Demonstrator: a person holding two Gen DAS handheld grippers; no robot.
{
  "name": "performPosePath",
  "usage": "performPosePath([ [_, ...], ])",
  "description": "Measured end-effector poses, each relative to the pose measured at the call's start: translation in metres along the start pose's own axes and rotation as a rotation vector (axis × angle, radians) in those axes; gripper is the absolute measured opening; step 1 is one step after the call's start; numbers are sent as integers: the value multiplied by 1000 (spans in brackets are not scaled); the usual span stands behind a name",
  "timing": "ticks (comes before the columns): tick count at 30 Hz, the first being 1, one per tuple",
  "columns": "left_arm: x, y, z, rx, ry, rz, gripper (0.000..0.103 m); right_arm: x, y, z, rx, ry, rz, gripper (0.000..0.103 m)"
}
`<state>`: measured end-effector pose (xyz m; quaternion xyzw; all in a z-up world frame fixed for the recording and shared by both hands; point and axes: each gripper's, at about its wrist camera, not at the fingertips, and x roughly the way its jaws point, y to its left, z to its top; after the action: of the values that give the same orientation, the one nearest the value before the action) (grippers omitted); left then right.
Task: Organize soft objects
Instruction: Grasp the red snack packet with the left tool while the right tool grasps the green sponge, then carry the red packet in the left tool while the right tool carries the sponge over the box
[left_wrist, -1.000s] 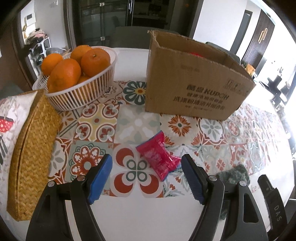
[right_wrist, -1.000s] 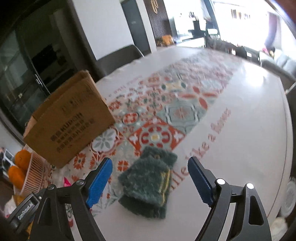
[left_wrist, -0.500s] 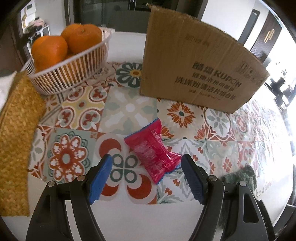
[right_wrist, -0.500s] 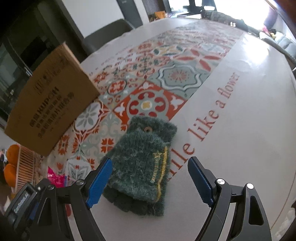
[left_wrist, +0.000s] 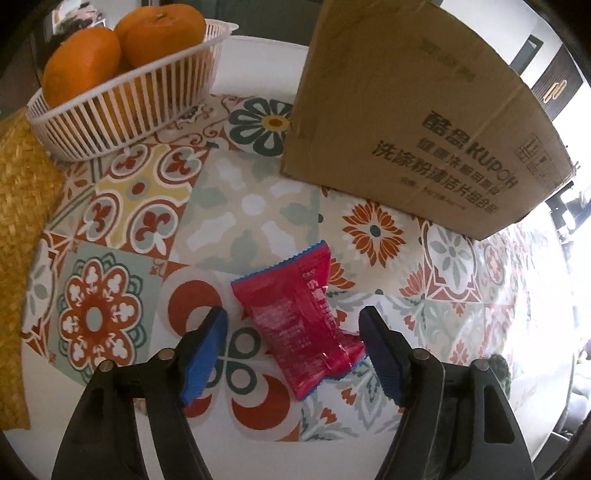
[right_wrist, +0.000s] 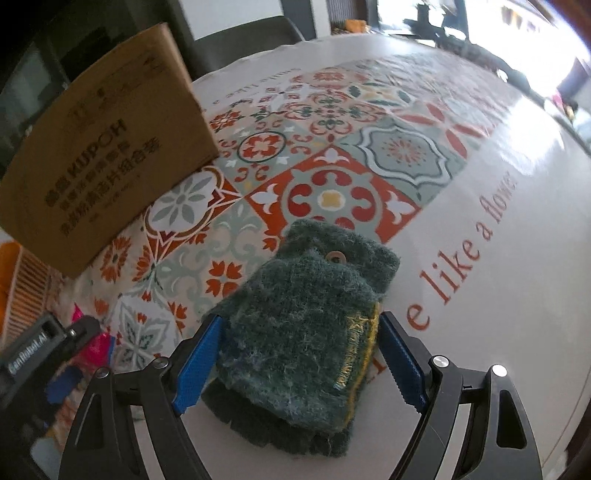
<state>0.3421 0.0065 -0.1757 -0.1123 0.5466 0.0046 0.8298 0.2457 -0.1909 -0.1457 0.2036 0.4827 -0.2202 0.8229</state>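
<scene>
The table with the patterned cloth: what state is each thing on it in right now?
Red plastic snack packet: lying flat, sealed, between left gripper, whose jaws have just been closing.
Fuzzy dark green cloth: folded, between right gripper, open.
Brown cardboard box: standing.
White slatted basket: holding oranges.

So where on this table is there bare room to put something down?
Free: the plain white stretch right of the green knitted cloth, past the red lettering, and the patterned tiles between the white basket, the cardboard box and the red packet. Crowded: the left edge, where the woven mat meets the basket.
</scene>
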Motion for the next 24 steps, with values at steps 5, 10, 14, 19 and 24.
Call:
performPosePath([
  [5,2,-2,0,31,-9,2,51,-1,-3,2,-11,-23,18,74],
  [10,0,-6,-5,73,-14,-18,45,-2,-7,5,-25,-33,75,55],
  [14,-5,-11,-12,131,-24,-24,41,-3,-11,6,-54,-33,146,42],
  [19,-12,-16,-22,166,-29,-49,40,-8,-14,6,-68,-29,209,32],
  [24,-25,-18,-34,192,-56,-70,40,-14,-22,5,-78,-33,236,29],
])
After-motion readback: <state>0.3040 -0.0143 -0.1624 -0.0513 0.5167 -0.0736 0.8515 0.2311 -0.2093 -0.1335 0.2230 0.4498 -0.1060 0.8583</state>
